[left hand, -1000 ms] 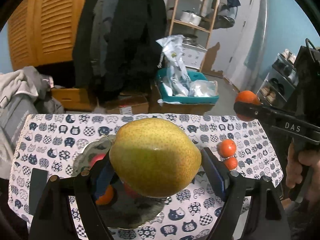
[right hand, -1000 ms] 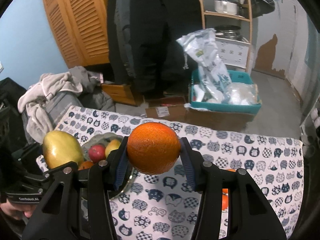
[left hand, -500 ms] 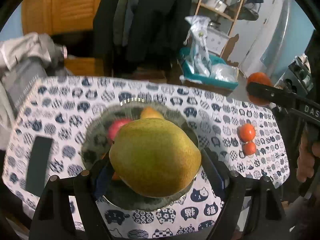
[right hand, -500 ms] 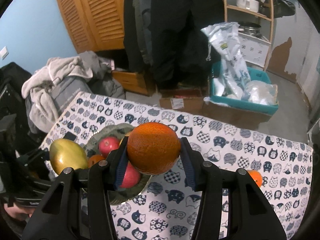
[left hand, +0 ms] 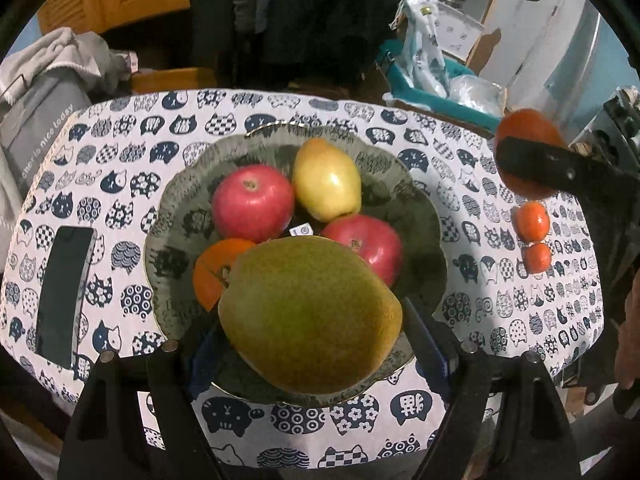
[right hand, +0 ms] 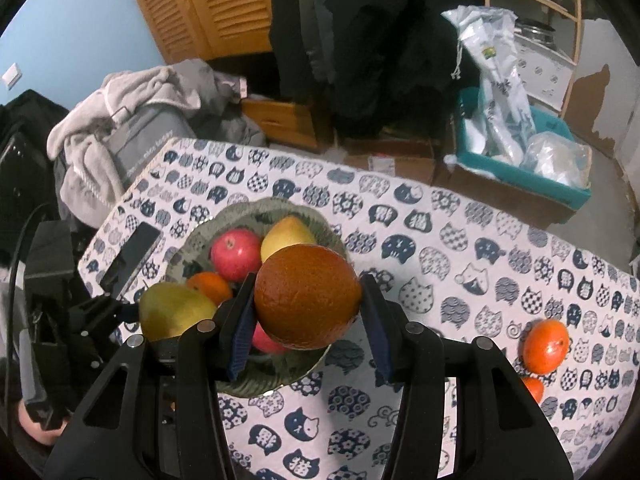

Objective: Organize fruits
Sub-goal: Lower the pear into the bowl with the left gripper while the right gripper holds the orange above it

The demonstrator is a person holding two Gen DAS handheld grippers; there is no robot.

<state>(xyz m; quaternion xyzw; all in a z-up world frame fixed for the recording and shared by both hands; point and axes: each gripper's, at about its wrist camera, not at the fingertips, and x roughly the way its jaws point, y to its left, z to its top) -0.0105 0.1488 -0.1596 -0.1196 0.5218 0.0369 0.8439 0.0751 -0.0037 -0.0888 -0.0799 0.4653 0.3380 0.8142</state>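
Both hands have come down toward the bowl (left hand: 434, 216) since the earlier frames, and it now fills the ground under the fingers. The left gripper (left hand: 310, 316) holds a large green pear (left hand: 310, 312) pressed between its fingers, hanging over the bowl's near rim. The right gripper (right hand: 306, 298) is clamped on an orange (right hand: 307, 296) above the bowl's right edge.

Risk: the bowl already carries two red apples (left hand: 253, 202), a yellow pear (left hand: 326, 179) and an orange fruit (left hand: 216, 268) just ahead of the left fingers. Little bare floor remains, so a released fruit may roll off the heap and over the rim onto the bench (left hand: 120, 152). With both hands closing on one bowl, the fingers could also knock together or shove the seated fruit.

Two small tangerines (right hand: 546, 346) lie on the bench well right of the right fingers, not yet collected. A dark phone (left hand: 64, 296) lies left of the bowl.

Hidden: each held fruit masks the bowl directly beneath it, so how much clearance either has cannot be told.
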